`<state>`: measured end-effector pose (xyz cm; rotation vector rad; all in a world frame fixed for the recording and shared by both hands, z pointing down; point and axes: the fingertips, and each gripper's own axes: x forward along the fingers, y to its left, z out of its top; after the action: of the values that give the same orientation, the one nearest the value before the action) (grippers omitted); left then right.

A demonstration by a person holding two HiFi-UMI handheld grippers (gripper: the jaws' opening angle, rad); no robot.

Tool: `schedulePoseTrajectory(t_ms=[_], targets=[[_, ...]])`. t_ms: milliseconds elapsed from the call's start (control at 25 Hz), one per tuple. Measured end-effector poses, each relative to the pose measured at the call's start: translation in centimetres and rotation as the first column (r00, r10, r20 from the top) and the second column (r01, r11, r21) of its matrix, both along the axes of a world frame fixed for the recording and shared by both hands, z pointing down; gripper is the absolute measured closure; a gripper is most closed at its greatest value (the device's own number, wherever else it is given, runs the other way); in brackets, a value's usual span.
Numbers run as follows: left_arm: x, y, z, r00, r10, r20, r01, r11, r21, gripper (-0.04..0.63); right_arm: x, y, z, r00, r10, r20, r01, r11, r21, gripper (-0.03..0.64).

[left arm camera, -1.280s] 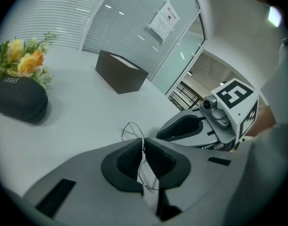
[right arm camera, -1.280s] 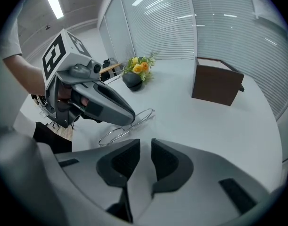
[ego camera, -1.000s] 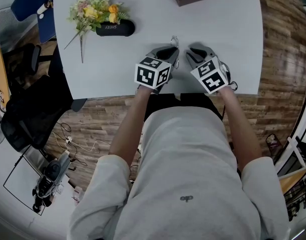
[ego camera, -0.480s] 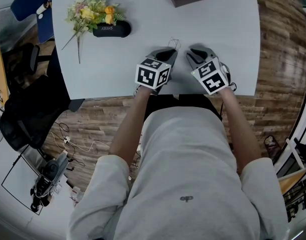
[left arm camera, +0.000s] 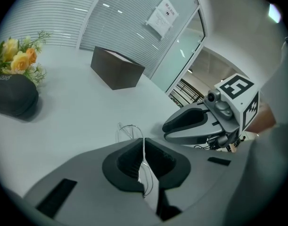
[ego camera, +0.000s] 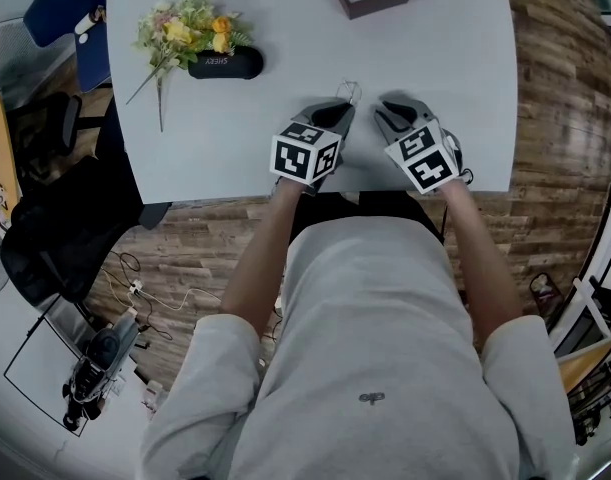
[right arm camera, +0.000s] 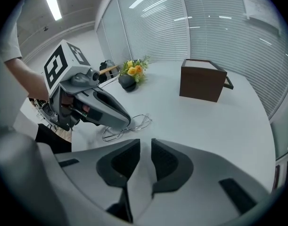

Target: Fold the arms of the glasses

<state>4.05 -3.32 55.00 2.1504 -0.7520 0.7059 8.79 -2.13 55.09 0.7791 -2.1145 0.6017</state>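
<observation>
1. While the left gripper (left arm camera: pixel 143 145) has its jaws pressed together on a thin strand of the glasses (right arm camera: pixel 134 122), the right gripper (right arm camera: pixel 145 146) holds nothing: its jaws stand a little apart, and we see only bare table (ego camera: pixel 440 53) through the gap.

2. We find the glasses resting on the table near its front edge, at the very tip of the left gripper. In the head view they show as a small wire shape just beyond that tip, with the right gripper's tip close beside them.

3. From the right gripper, the glasses lie ahead and to its left, near but not touching. Nothing stands in the way between them.

4. In the right gripper view, their long axis runs roughly across in front of the right gripper, from near-left to far-right, with the left gripper's nose lying over the middle of it. One wire loop sticks out on each side of that nose.

5. The wire is too thin for us to say which strand is an arm and which is the rim, or whether either arm is already folded.

6. Our judgement is that the left gripper is the anchor and the right gripper is the free tool. Its move would be a short reach forward and leftward to the loop on its own side, meeting the frame across its length instead of end-on.
</observation>
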Motion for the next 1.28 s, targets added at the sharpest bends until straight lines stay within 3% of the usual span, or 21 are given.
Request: schedulePoseTrajectory(t_ms=[480, 840, 1280], targets=[[-2.5, 1.0, -3.8, 0.994, 0.095, -0.049, -0.091, 0.993, 0.079, 0.572, -1.5, 1.3, -2.9, 0.989, 0.144, 0.01, -0.145, 0.988, 0.055, 0.559], [-6.4, 2.9, -7.0, 0.988, 0.142, -0.063, -0.13, 0.979, 0.156, 0.575, -3.2, 3.1, -6.3, 0.967, 0.252, 0.03, -0.254, 0.957, 0.143, 0.594], [-9.2, 5.5, -11.8, 0.978, 0.184, -0.1, -0.15, 0.949, 0.277, 0.575, -5.5, 5.6, -11.5, 0.951, 0.302, 0.067, -0.309, 0.916, 0.254, 0.609]])
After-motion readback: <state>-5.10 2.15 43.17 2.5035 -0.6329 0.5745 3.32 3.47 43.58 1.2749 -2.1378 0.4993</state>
